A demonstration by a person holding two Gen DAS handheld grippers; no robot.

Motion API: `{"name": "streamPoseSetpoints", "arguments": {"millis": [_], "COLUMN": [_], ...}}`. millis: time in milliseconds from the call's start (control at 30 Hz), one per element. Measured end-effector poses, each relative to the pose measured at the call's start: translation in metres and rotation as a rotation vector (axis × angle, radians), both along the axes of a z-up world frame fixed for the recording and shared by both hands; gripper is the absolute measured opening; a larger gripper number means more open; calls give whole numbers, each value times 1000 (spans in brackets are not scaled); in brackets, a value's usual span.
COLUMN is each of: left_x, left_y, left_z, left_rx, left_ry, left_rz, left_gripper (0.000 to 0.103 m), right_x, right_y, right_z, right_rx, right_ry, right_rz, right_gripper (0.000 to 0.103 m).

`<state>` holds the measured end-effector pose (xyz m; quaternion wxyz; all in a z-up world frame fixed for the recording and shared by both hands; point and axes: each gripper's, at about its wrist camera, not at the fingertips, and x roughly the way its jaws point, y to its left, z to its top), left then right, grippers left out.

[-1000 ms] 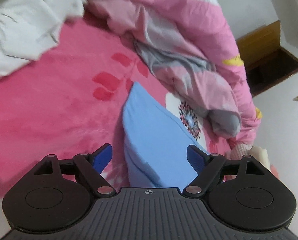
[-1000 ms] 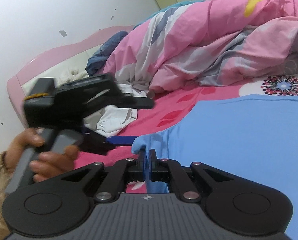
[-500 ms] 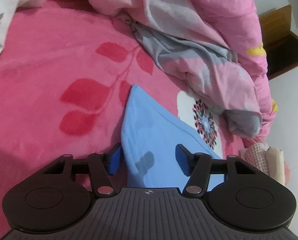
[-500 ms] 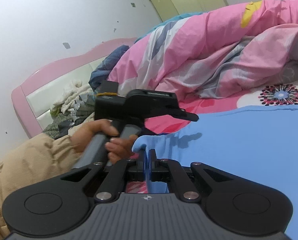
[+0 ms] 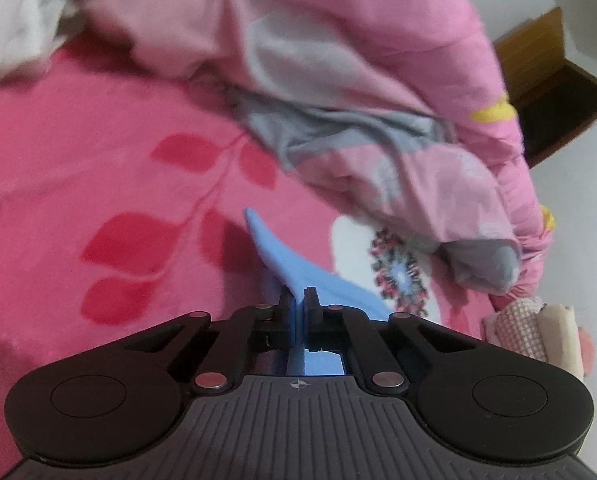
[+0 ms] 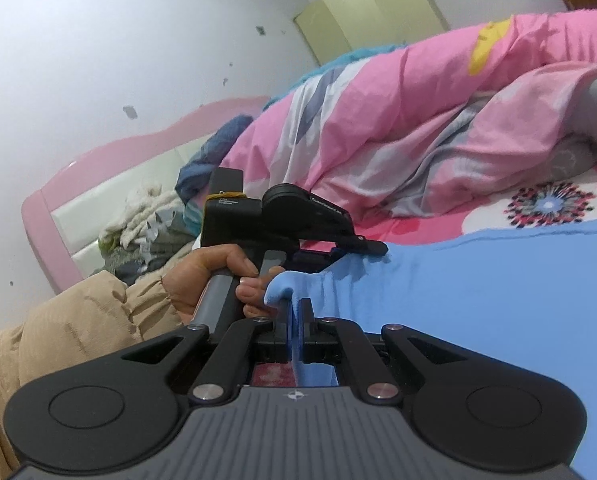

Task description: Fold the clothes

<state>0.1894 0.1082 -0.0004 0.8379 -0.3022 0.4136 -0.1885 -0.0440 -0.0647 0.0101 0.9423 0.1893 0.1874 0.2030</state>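
Blue garment (image 6: pixel 478 292) lies spread on the pink bed cover (image 5: pixel 98 168), reaching from my right view's centre out toward 3 o'clock. My left gripper (image 5: pixel 298 300) has just been closing its fingers, and they now pinch a raised fold of the blue cloth. My right gripper (image 6: pixel 296 312) is clenched on another bunched edge of it. In the right view the person's left hand (image 6: pixel 214 276) grips the other tool's handle at 9 o'clock. A pink quilt (image 5: pixel 378 80) is heaped at 1 o'clock.
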Motion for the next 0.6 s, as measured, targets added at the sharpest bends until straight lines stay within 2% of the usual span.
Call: {"name": "streamPoseSetpoints", "arguments": {"millis": [300, 600], "left_x": [-20, -45], "left_y": [-71, -186], "left_z": [59, 89], "left_rx": [29, 93], "left_ry": [-145, -210], "left_rz": [-126, -298], "left_gripper": [1, 1], "right_x": [-36, -92], "right_y": [-42, -119], "right_z": [13, 16], "right_rx": [42, 112], "right_ry": [-31, -58], "right_rz": [-108, -284], "right_gripper": [1, 1]}}
